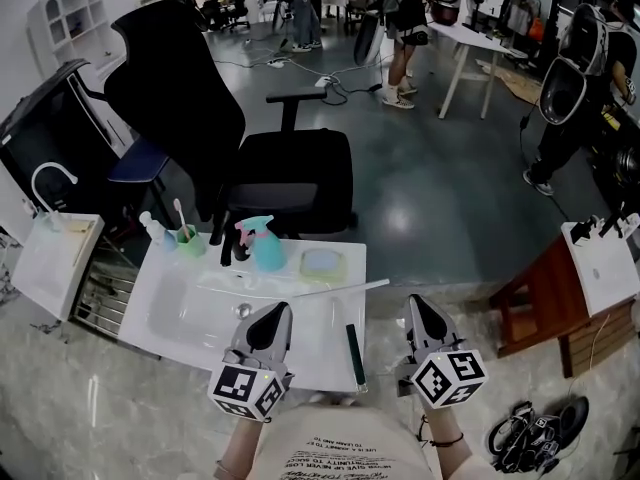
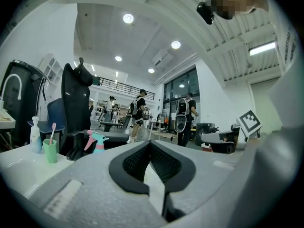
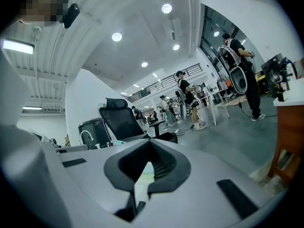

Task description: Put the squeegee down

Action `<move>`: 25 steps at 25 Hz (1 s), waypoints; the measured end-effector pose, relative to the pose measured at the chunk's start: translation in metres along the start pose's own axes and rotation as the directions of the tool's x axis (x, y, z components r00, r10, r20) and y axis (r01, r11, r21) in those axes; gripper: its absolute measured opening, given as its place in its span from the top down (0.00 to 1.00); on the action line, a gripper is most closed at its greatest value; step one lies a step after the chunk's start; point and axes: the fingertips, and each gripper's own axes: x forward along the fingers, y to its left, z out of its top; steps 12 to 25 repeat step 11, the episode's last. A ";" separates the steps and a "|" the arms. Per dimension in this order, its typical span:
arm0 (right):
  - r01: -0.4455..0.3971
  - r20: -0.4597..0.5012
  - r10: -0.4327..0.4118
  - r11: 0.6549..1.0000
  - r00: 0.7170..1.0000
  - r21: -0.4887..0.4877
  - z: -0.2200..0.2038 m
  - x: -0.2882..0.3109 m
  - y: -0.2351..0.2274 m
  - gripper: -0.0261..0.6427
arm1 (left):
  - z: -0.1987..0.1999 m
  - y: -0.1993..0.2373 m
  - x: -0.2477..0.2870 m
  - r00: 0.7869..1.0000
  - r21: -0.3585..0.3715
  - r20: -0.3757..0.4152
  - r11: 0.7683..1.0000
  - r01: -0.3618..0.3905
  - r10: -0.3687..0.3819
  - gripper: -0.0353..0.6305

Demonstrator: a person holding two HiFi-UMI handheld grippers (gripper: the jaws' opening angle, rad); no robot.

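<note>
White sink top [image 1: 330, 343]: a basin is sunk in its left part, and the right part is flat.
Squeegee [image 1: 354, 356]: lies flat near the right front corner with its dark handle running toward the front edge. Nothing holds it.
Pale strip [image 1: 340, 290]: lies crossways just behind the handle, reaching toward the right edge. Whether it joins the handle I cannot tell.
Left gripper [image 1: 270, 318]: jaws pressed together with nothing between them. It hangs over the front edge, just left of the squeegee and apart from it.
Right gripper [image 1: 417, 310]: jaws closed and empty. It sits off the right edge over the floor, so the squeegee lies between the two grippers.
Back edge, left to right: white bottle [image 1: 152, 228], green cup [image 1: 189, 240] with toothbrushes, black tap [image 1: 228, 248], teal spray bottle [image 1: 262, 243] with a pink trigger, and a pale round dish [image 1: 321, 263].
Chair [image 1: 250, 158]: black office chair, its seat close behind the back edge and its tall back off to the left.
Left side: a second white sink [image 1: 50, 253] with a curved tap stands beside the left edge.
Right side: a wooden stool [image 1: 540, 298] stands well apart from the right edge, with a white unit [image 1: 600, 268] on it.
Floor: a tangle of black gear [image 1: 530, 436] lies to the right of the right gripper.
Background: people [image 1: 405, 28] wearing backpacks stand by tables far behind the chair.
</note>
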 end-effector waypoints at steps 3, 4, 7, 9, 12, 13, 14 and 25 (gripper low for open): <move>0.003 -0.001 -0.003 1.000 1.000 0.002 0.000 -0.001 -0.002 0.96 | 0.001 0.000 -0.002 1.000 0.004 -0.001 1.000 -0.008 0.008 0.91; 0.004 -0.001 -0.004 1.000 1.000 0.003 0.000 -0.001 -0.003 0.96 | 0.001 0.000 -0.003 1.000 0.004 -0.001 1.000 -0.010 0.010 0.91; 0.006 0.002 -0.006 1.000 1.000 0.009 -0.001 -0.002 -0.005 0.96 | -0.001 -0.001 -0.005 1.000 0.009 -0.005 1.000 -0.019 0.019 0.91; 0.007 0.002 -0.007 1.000 1.000 0.009 -0.002 -0.003 -0.006 0.96 | -0.003 -0.001 -0.006 1.000 0.009 -0.007 1.000 -0.023 0.023 0.91; 0.008 0.002 -0.008 1.000 1.000 0.007 -0.003 -0.003 -0.007 0.96 | -0.005 -0.001 -0.006 1.000 0.005 -0.008 1.000 -0.025 0.025 0.91; 0.008 0.002 -0.008 1.000 1.000 0.007 -0.003 -0.003 -0.007 0.96 | -0.005 -0.001 -0.006 1.000 0.005 -0.008 1.000 -0.025 0.025 0.91; 0.008 0.002 -0.008 1.000 1.000 0.007 -0.003 -0.003 -0.007 0.96 | -0.005 -0.001 -0.006 1.000 0.005 -0.008 1.000 -0.025 0.025 0.91; 0.008 0.002 -0.008 1.000 1.000 0.007 -0.003 -0.003 -0.007 0.96 | -0.005 -0.001 -0.006 1.000 0.005 -0.008 1.000 -0.025 0.025 0.91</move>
